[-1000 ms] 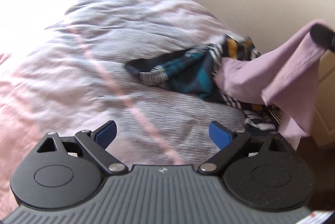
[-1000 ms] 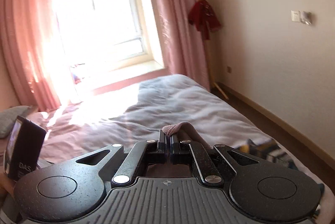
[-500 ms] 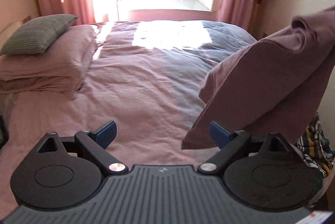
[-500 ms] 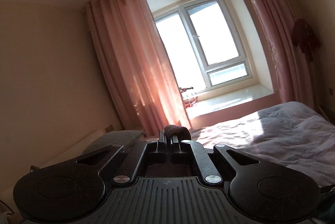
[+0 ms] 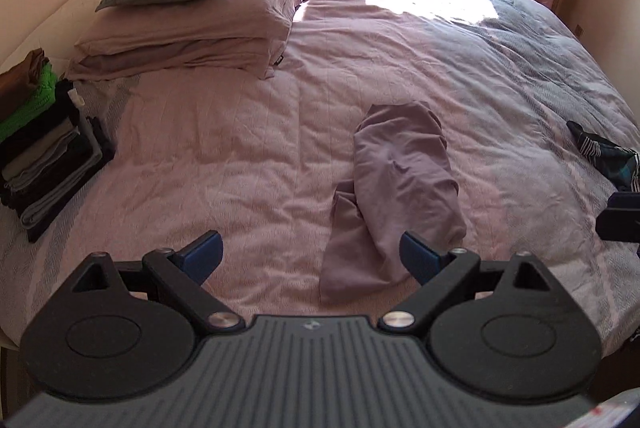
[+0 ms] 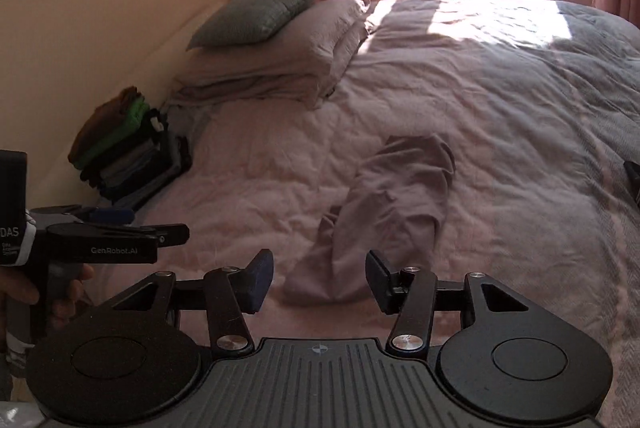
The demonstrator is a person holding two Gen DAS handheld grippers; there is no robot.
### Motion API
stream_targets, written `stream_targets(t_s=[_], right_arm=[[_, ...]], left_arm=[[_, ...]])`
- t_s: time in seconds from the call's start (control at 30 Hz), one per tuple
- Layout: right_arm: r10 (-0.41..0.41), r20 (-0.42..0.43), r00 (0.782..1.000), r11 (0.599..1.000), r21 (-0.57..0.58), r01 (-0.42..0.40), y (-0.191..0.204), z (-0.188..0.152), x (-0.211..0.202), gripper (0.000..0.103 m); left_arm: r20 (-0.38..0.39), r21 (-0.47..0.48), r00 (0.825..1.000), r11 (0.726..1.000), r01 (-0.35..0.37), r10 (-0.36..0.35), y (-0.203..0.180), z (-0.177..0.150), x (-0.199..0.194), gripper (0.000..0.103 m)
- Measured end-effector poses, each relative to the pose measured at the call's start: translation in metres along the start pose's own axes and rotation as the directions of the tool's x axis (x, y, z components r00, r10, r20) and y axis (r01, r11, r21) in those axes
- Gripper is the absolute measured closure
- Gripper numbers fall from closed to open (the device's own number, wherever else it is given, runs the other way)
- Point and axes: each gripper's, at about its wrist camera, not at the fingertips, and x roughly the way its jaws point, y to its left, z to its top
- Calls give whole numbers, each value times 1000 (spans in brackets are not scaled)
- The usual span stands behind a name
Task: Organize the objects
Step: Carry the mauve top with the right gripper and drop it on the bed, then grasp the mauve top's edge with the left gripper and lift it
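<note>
Sunlit from the window at its far edge, the wide bed with its quilted pink cover carries a stack of folded dark and green clothes at its left edge. My right gripper is opening with nothing between its jaws; my left gripper gapes wide, empty. Pinched in my right jaws a moment ago, the crumpled mauve cotton garment now lies mid-bed, nearer the near edge.

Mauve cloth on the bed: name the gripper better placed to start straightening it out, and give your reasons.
Probably the left gripper. Its jaws stand wide open with the mauve cloth lying crumpled just ahead, its near edge between the fingers. The right gripper is empty and its jaws are opening, also close, so it could assist.
</note>
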Motion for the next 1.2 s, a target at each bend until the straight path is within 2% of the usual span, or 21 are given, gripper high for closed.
stream_targets(t_s=[0.17, 0.4, 0.83, 1.2], right_arm=[[-29, -74, 997, 1000, 6, 30, 1, -26, 9, 55], [-36, -112, 993, 999, 5, 37, -12, -45, 2, 55], [-25, -121, 992, 1000, -13, 23, -42, -69, -7, 55], [-19, -115, 993, 1000, -4, 19, -49, -65, 0, 55]], left_arm=[[-24, -22, 1000, 1000, 15, -15, -8, -20, 5, 10], [-60, -24, 998, 1000, 2, -3, -35, -40, 4, 10], [-66, -36, 997, 999, -27, 24, -80, -60, -5, 10], [-87, -37, 996, 999, -38, 34, -82, -61, 1, 10]])
